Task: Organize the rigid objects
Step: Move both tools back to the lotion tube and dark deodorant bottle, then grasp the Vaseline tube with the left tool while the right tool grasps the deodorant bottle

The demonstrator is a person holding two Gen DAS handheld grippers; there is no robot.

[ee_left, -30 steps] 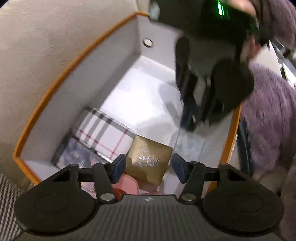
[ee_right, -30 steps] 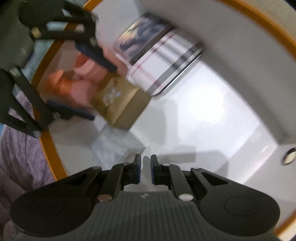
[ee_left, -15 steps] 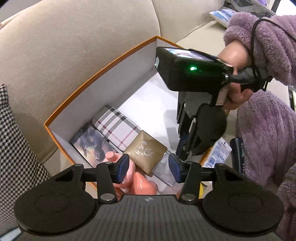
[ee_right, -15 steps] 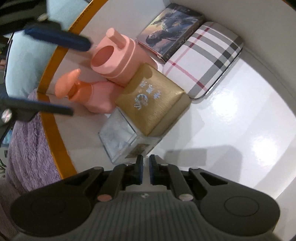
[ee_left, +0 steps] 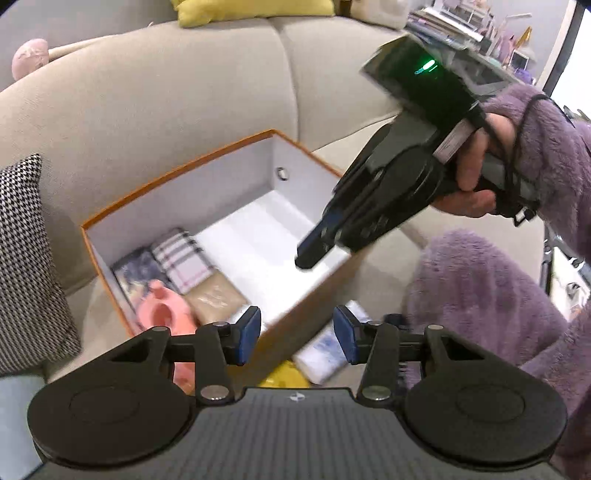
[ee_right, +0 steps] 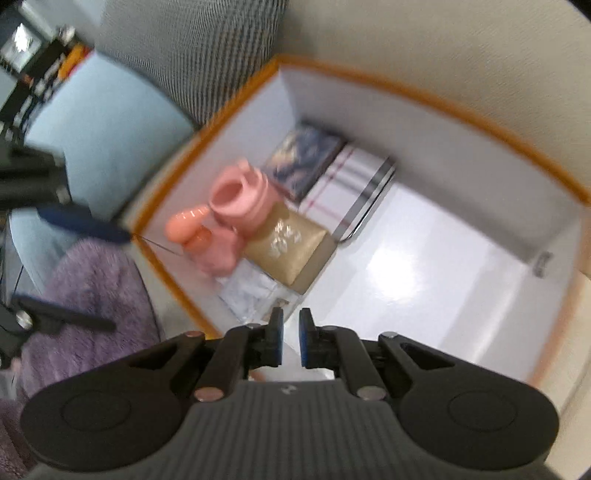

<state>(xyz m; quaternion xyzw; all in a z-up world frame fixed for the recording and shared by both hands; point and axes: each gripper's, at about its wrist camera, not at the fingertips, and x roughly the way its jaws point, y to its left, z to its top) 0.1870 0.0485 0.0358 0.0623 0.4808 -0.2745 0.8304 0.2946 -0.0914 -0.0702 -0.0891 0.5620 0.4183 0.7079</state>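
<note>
Two claws above the orange-rimmed box point(ee_left: 177, 173) on the sofa point(ee_left: 147, 96), your left claw point(ee_left: 297, 334) apart, empty, jaws just closing, your right claw point(ee_right: 291, 341) together, empty, plaid case point(ee_right: 351, 184), gold box point(ee_right: 291, 251), pink bottle point(ee_right: 240, 192) packed in one corner.

Both grippers now lifted out of the orange-rimmed box point(ee_left: 177, 173), seen from higher up. Left gripper point(ee_left: 297, 334), earlier down inside above the gold packet point(ee_left: 216, 297), now over the box's near rim, jaws just narrowed somewhat, nothing between them. Right gripper point(ee_right: 288, 341), earlier low over the white floor of the box by the clear packet point(ee_right: 251, 291), now raised above the near wall, jaws closed on nothing. From the left wrist camera, sofa back point(ee_left: 147, 92) and yellow cushion point(ee_left: 255, 9) newly visible, plus a white packet point(ee_left: 325, 352) outside the box.
</note>
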